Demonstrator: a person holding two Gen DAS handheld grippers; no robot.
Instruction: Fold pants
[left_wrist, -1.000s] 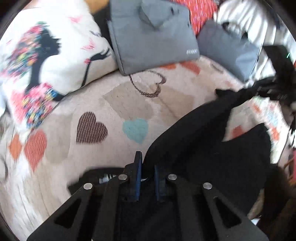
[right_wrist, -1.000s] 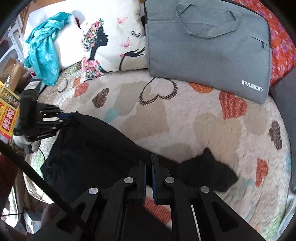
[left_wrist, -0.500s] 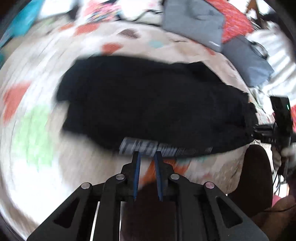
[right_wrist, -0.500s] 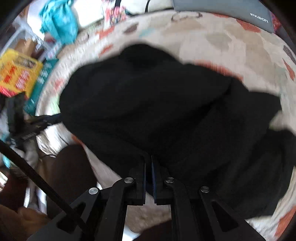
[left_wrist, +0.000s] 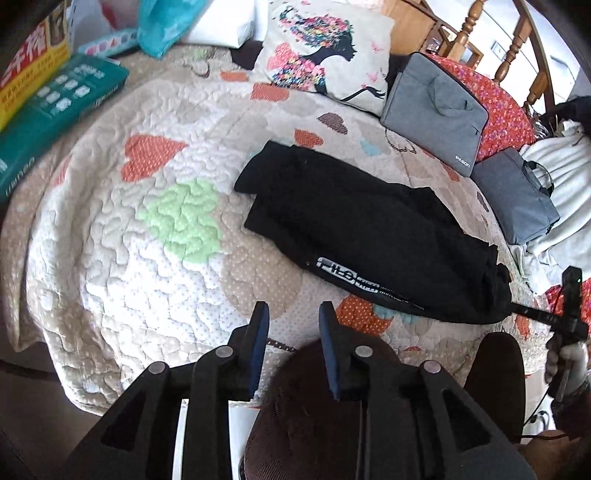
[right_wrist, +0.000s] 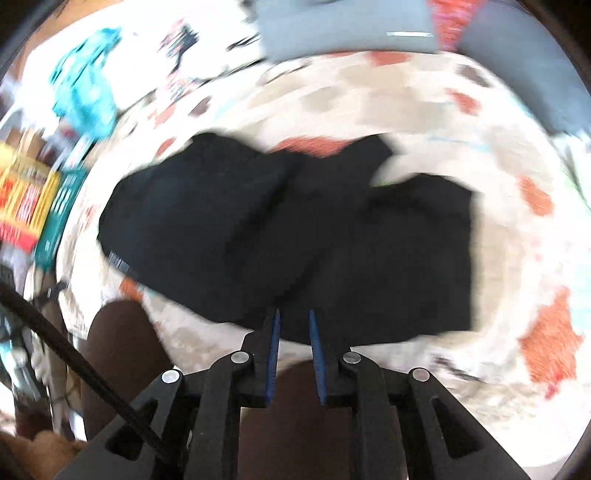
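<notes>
Left claw (left_wrist: 290, 309): jaws spread wide, nothing between them, held over the near edge of the quilt, apart from the pants.
Right claw (right_wrist: 293, 318): jaws parted by a narrow gap with the near hem of the pants at their tips; the right wrist view is blurred, so I cannot tell if any cloth sits between the pads.
Pants (left_wrist: 369, 229): black, lying flat on the quilt as a long band, with white lettering along the near edge; one end lies toward the pillow, the other bunches near the right claw (left_wrist: 565, 317) at the right edge of the left wrist view.
Quilt (left_wrist: 147, 229): cream, stitched, dotted with orange, green, tan and brown hearts.
Pillow (left_wrist: 325, 51): white with a black silhouette and bright flowers, at the far side.
Bags: a grey laptop bag (left_wrist: 436, 110) beside the pillow, a second grey bag (left_wrist: 517, 199) near it to the right.
Boxes: a green box (left_wrist: 48, 110) and a yellow box (left_wrist: 29, 66) at far left.
</notes>
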